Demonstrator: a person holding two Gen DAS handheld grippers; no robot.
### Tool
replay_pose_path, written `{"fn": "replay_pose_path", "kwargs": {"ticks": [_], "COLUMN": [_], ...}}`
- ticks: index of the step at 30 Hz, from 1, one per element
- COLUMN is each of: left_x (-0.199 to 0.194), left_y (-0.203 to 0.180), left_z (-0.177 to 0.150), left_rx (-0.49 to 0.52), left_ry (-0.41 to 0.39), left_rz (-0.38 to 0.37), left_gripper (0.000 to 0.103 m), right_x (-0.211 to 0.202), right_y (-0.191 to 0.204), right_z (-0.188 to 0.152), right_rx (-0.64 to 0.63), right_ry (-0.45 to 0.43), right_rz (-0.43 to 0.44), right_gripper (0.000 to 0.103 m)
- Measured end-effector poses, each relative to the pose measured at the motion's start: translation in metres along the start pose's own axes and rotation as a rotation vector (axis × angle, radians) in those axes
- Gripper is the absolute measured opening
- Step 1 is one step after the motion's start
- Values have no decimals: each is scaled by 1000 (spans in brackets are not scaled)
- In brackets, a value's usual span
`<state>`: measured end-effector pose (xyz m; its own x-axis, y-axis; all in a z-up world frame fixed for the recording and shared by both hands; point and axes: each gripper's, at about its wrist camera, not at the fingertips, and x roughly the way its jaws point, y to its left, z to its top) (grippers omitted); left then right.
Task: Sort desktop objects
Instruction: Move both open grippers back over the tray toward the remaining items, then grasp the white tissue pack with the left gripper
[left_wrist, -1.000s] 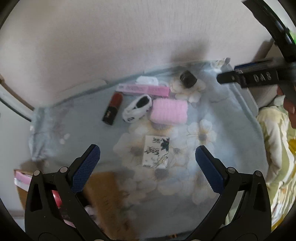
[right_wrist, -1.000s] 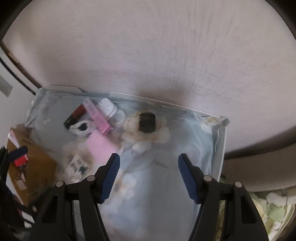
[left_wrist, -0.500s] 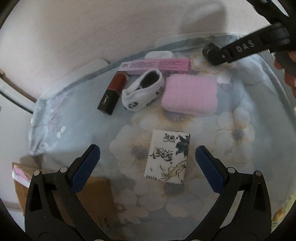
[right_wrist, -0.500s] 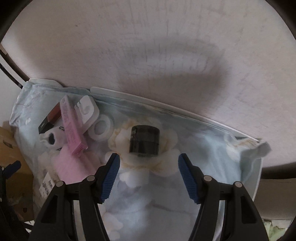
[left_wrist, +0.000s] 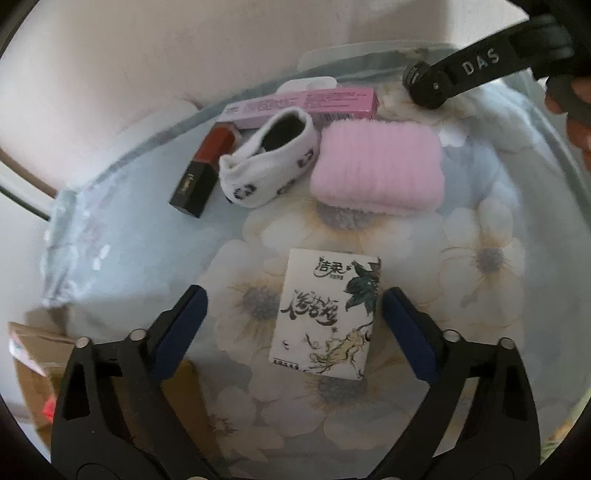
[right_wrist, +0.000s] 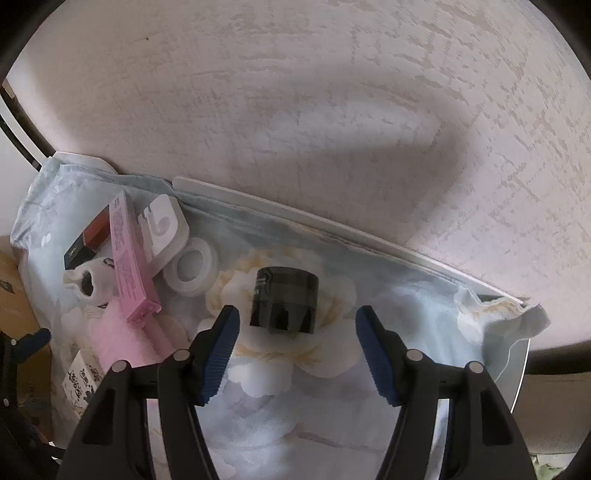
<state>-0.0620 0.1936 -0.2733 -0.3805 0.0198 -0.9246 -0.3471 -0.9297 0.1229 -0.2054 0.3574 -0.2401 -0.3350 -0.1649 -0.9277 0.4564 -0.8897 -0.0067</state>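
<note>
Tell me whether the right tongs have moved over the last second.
Yes. The right tongs have moved toward the black jar, which now sits just beyond their open tips and looks larger; the wall behind looms closer too.

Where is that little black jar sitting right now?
In the right wrist view, the black jar sits mid-frame on the floral cloth, just beyond the open right hand-held gripper, with the white tape roll to its left.

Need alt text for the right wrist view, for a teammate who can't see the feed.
The open right gripper hangs just short of a black jar lying on a floral cloth. To the left lie a white tape roll, a pink box and a small white sock, with a textured wall behind.
</note>
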Motion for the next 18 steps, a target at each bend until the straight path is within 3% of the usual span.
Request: {"fn": "replay_pose_path", "kwargs": {"ticks": [2,3,4,5,18], "left_x": [0,-1,-2,-3,-26], "left_y": [3,1,1,0,4], "left_z": [-2,-2,-2,-2,7], "left_rx": [-18,-23,-24,-20,10], "left_ry": [-2,0,0,-2,-11], "left_rz": [-73,-105,-134,-145,-201], "left_gripper": [64,58,48,45,44], "right_x": [1,1,2,1,-18], "right_y": [1,1,1,1,-2], "right_z": [0,0,0,0,-7], "right_rx": [-7,-8,-3,0,61], "right_ry": [-1,-2,-3,-12,-54], "right_rz": [7,15,23,24,26], "right_gripper": [38,32,32,32,32]}}
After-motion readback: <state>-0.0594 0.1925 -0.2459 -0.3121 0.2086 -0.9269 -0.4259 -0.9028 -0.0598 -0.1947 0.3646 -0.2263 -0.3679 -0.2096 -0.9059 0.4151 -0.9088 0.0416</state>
